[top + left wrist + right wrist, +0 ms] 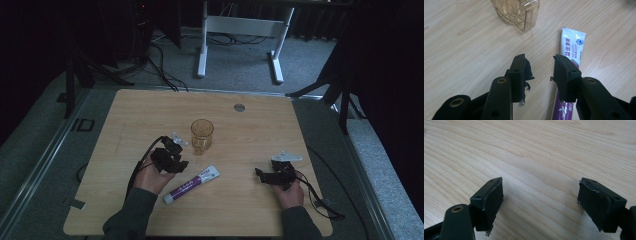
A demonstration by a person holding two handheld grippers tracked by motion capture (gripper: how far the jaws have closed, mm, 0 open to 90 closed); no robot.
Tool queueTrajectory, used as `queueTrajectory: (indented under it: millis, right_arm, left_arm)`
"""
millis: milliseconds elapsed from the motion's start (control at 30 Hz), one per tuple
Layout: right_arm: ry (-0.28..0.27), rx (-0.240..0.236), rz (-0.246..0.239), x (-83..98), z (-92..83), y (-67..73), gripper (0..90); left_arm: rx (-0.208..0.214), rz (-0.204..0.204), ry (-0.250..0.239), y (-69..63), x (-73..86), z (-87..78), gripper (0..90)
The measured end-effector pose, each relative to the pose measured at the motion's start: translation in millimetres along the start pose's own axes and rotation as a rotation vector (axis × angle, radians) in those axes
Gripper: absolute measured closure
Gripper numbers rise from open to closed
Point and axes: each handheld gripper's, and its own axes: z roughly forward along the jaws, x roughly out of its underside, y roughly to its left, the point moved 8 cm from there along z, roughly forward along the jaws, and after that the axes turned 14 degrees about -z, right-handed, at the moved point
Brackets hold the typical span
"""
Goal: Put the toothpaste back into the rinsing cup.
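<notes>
An amber transparent cup point(202, 135) point(516, 12) stands near the middle of the wooden table point(140, 110). In front of it a white and purple toothpaste tube point(192, 184) point(572, 45) lies flat on a slant. My left gripper point(176, 161) point(540, 60) hovers just left of the tube, jaws apart with bare table between them. The tube runs under its right jaw in the left gripper view. My right gripper point(264, 175) point(540, 182) rests low at the right of the table, jaws wide apart over bare wood.
A round grey grommet point(239, 107) sits in the table's far side. Cables trail from both grippers toward the near edge. Beyond the table, a white desk frame point(240, 30) and dark stand legs point(345, 95) stand on the grey carpet.
</notes>
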Motion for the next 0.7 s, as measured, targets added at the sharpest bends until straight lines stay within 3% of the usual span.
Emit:
queueTrajectory:
  millis: [700]
  right_arm:
    - [0.001,0.0,-0.001,0.1,0.0,-0.1,20.5]
  left_arm:
    - [-0.02,0.039,0.077,-12.6,3.2,8.0,60.7]
